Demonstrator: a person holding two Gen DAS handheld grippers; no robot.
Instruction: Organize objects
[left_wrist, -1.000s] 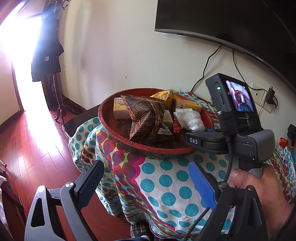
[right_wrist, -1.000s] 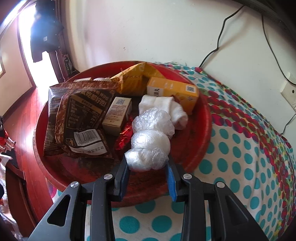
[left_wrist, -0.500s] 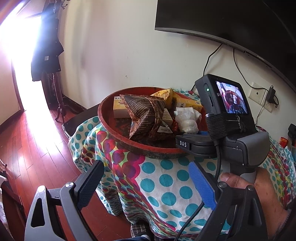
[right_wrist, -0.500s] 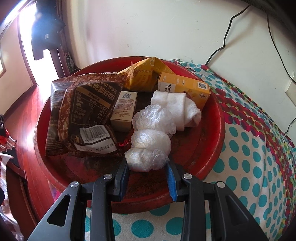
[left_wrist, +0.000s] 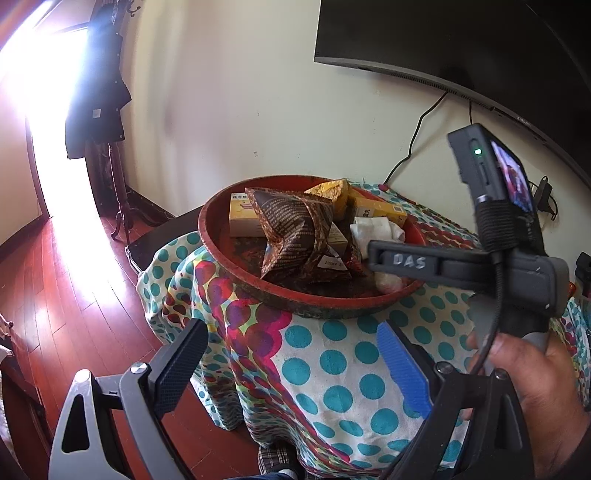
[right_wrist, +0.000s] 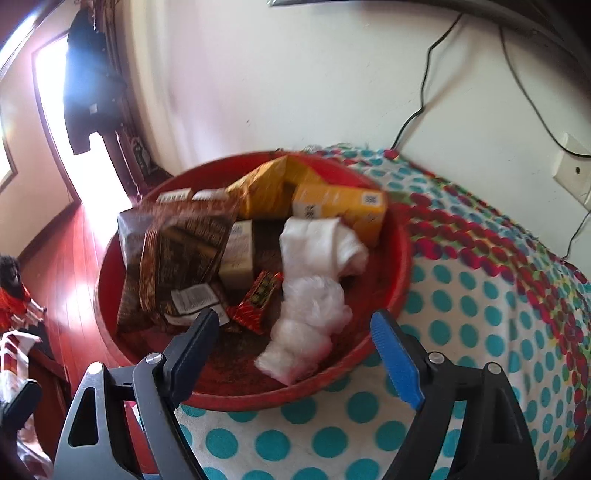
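Right gripper (right_wrist: 291, 343): jaws are seen spread wide and opening, nothing pressed between them; the pads stand apart from the bundle. Left gripper (left_wrist: 291, 354): jaws are held wide apart over the dotted tablecloth (left_wrist: 343, 362), nothing gripped. The right hand (left_wrist: 532, 373) is seen at 3 o'clock in the left wrist view.

Just beyond the right jaws, the clear plastic bundle (right_wrist: 306, 328) is found lying inside the red tray (right_wrist: 391, 314), at the tray's 5 o'clock. A red wrapper (right_wrist: 258, 299) lies beside it at 9 o'clock. Farther on, a white cloth roll (right_wrist: 317, 243) touches the bundle at 12 o'clock. A brown snack bag (right_wrist: 177, 251) occupies the tray's 9 o'clock. Yellow boxes (right_wrist: 340, 206) are noted at the far rim.
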